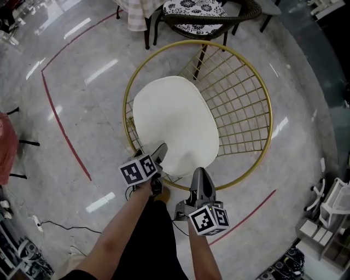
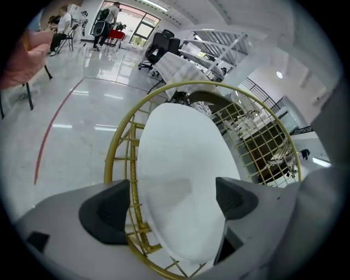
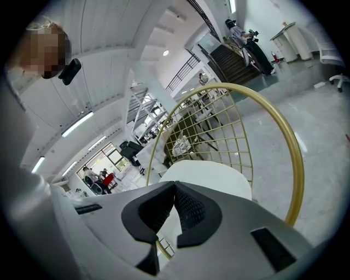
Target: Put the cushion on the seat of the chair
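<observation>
Lying on chair, cushion lengthwise away from left gripper, jaws wide, empty; right gripper jaws together.

Looks steeply down on a white cushion lying flat on the seat of a gold wire chair. Finds the left gripper at the cushion's near edge, the right gripper just beside it near the front rim. Shows 1 dark patterned chair beyond.
</observation>
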A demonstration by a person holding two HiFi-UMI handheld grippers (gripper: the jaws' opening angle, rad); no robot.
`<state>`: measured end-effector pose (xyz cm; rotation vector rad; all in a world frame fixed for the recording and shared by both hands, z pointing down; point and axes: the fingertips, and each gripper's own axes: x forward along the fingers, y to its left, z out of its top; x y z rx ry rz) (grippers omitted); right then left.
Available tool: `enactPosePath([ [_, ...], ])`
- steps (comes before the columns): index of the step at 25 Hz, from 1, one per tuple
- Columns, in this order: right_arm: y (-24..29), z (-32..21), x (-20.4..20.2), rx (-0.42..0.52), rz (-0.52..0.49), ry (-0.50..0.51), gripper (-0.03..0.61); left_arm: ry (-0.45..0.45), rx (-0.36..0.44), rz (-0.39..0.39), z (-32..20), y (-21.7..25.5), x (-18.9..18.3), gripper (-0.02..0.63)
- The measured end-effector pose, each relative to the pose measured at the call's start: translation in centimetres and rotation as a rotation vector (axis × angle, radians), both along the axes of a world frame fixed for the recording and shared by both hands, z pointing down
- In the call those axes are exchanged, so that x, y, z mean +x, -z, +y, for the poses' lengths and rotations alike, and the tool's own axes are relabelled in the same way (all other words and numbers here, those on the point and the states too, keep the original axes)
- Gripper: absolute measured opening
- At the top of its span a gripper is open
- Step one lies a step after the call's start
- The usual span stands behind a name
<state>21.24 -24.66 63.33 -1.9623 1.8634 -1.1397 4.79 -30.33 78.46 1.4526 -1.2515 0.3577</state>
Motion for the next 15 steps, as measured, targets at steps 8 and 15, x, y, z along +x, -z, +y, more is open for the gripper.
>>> enactPosePath([
  [8, 0.2, 1.1, -1.1, 0.001, 0.002, -0.004, 0.006, -0.057, 0.253, 0.039, -0.7, 5.0, -0.4, 0.181],
  [15, 1.0, 2.3, -2.2, -0.011, -0.046, -0.050, 0.006, -0.086, 0.409, 0.053, 0.1, 9.7, -1.2, 0.014],
])
